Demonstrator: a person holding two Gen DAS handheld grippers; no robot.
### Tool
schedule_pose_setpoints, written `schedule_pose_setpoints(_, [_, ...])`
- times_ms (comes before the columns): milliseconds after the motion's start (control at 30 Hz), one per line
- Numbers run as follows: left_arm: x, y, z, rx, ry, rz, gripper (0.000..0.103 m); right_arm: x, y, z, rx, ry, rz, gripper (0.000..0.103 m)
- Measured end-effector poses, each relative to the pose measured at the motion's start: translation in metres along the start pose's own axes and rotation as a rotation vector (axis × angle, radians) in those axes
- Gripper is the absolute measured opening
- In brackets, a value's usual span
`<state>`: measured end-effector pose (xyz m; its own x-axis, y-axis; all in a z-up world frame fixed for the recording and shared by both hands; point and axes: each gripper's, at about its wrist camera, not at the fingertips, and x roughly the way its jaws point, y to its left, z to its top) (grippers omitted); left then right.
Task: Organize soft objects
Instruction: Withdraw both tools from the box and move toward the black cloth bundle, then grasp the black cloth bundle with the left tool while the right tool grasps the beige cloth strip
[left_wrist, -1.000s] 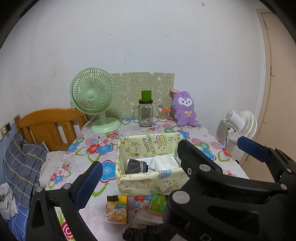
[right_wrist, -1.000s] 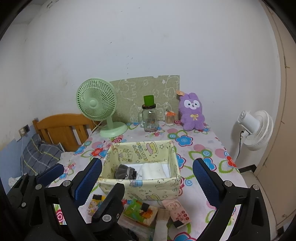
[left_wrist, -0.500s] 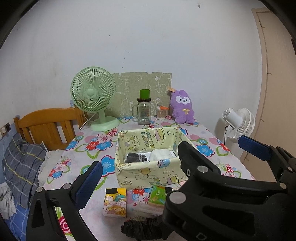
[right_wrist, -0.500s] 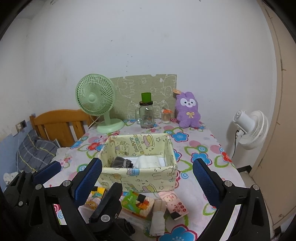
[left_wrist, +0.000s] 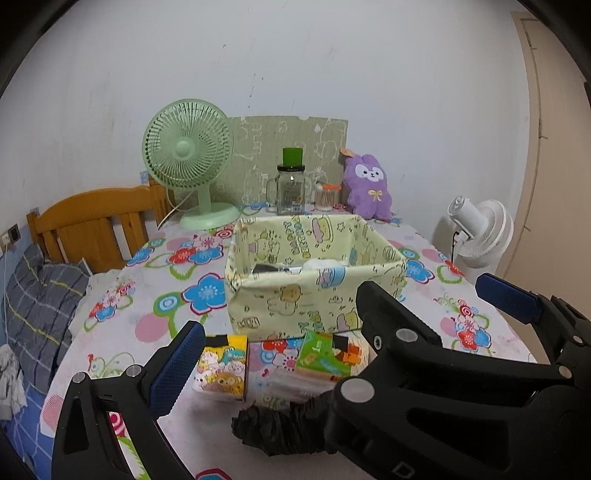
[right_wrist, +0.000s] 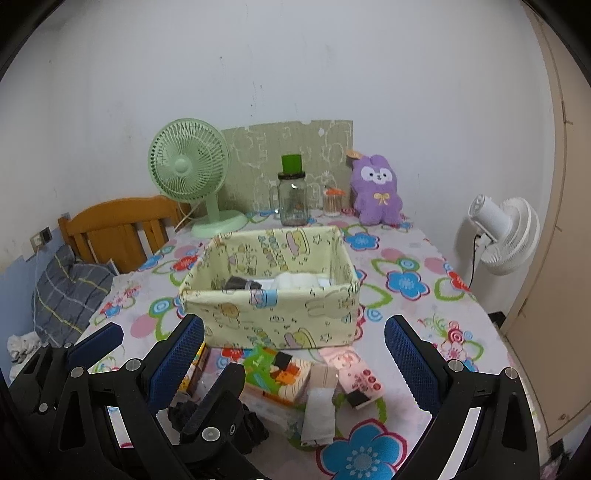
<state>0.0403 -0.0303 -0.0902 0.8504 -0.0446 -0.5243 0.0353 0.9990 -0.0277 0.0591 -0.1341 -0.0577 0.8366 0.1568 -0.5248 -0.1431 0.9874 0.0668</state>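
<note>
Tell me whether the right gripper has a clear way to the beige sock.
Probably yes. The right gripper is open, and the beige sock lies on the table between its fingers, nothing over it. It rests against the pink pack, which may get nudged.

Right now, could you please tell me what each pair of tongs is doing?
Left tongs: open, holding nothing, above the black cloth.
Right tongs: open, holding nothing, in front of the fabric box.

The fabric box (right_wrist: 271, 295) is open on top. Tissue packs (right_wrist: 280, 373) and a black cloth (left_wrist: 280, 428) crowd the table's (right_wrist: 424, 258) near edge; its right side lies bare.
</note>
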Motion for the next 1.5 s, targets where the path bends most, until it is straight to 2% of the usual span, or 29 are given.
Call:
schedule_pose_setpoints(500, [0.027,0.005,-0.035,-0.018,0.086,-0.009,0.102,0.029,-0.002,-0.038,0.019,0.080,0.000,0.100])
schedule_pose_setpoints(1133, [0.051,0.003,-0.065,-0.048,0.193,-0.030,0.101,0.054,-0.010,-0.070,0.032,0.171,-0.023,0.100])
schedule_pose_setpoints(1333, [0.052,0.000,-0.065,-0.043,0.187,-0.031,0.091,0.055,-0.011,-0.071,0.034,0.174,-0.024,0.097])
schedule_pose_setpoints(1467, [0.044,-0.006,-0.060,-0.003,0.129,-0.026,0.076,0.055,-0.012,-0.069,0.037,0.169,-0.023,0.093])
schedule_pose_setpoints(1500, [0.043,-0.007,-0.059,0.004,0.122,-0.024,0.076,0.054,-0.013,-0.068,0.039,0.165,-0.025,0.093])
